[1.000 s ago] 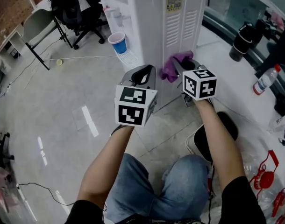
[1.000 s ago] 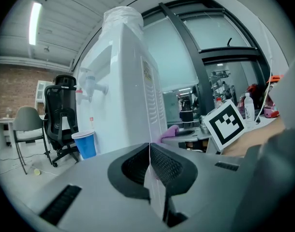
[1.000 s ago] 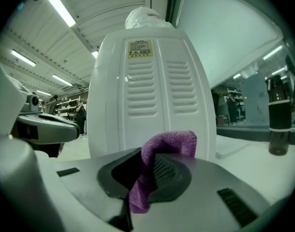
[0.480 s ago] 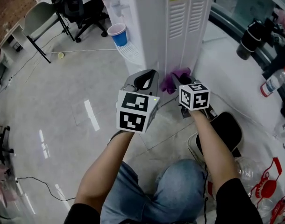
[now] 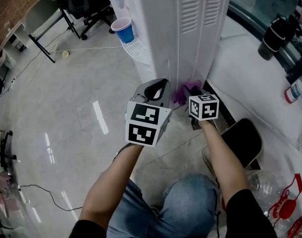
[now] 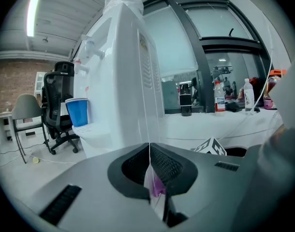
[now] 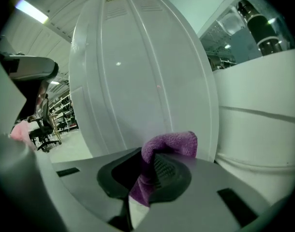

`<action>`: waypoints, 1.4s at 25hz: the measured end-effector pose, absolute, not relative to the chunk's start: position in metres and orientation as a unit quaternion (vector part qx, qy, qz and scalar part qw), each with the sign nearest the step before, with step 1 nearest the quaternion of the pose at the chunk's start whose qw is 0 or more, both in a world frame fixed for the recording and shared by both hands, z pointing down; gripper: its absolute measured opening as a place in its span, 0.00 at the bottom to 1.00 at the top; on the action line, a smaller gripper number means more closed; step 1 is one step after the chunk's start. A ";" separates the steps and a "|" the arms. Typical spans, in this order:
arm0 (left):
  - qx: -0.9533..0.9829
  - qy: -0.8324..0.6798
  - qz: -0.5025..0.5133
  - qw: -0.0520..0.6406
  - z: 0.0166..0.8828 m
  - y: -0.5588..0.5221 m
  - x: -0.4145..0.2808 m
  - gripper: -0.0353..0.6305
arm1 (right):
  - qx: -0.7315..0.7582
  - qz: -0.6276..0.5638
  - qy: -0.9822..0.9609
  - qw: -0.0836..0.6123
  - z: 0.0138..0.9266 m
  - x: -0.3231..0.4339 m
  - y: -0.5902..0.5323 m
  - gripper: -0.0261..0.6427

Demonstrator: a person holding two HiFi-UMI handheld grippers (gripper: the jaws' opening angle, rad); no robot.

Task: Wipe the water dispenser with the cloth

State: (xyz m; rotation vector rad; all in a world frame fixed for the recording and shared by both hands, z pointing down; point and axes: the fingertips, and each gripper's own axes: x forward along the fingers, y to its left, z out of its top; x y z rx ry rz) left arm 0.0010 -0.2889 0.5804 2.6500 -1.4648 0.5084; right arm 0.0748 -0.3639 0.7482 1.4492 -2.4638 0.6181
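The white water dispenser stands tall ahead of me, its vented side panel facing me. Low on that panel, near the floor, my right gripper is shut on the purple cloth, and the cloth touches the panel. In the right gripper view the cloth bulges out of the right gripper against the dispenser. My left gripper hovers just left of the cloth, shut and holding nothing. The left gripper view shows the left gripper with jaws together, pointing at the dispenser.
A blue cup sits on the dispenser's drip tray. Office chairs stand at the back left. A white counter with a black flask and a bottle runs along the right. A black stool is by my right arm.
My right gripper has slid the cloth down the dispenser's side panel, from mid height to near the floor. The left gripper has stayed beside it, still shut.
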 end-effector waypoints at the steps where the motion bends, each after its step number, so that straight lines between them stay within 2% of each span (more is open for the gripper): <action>1: 0.862 -0.477 0.168 0.036 0.582 -0.289 0.001 0.09 | 0.493 0.213 -0.836 0.111 0.752 0.076 -0.364 0.10; 10: 0.861 -0.482 0.161 0.028 0.562 -0.292 -0.001 0.09 | 0.484 0.177 -0.851 0.101 0.696 0.080 -0.353 0.10; 35: 0.865 -0.491 0.091 -0.045 0.377 -0.307 -0.026 0.09 | 0.443 -0.008 -0.897 -0.012 0.328 0.054 -0.322 0.10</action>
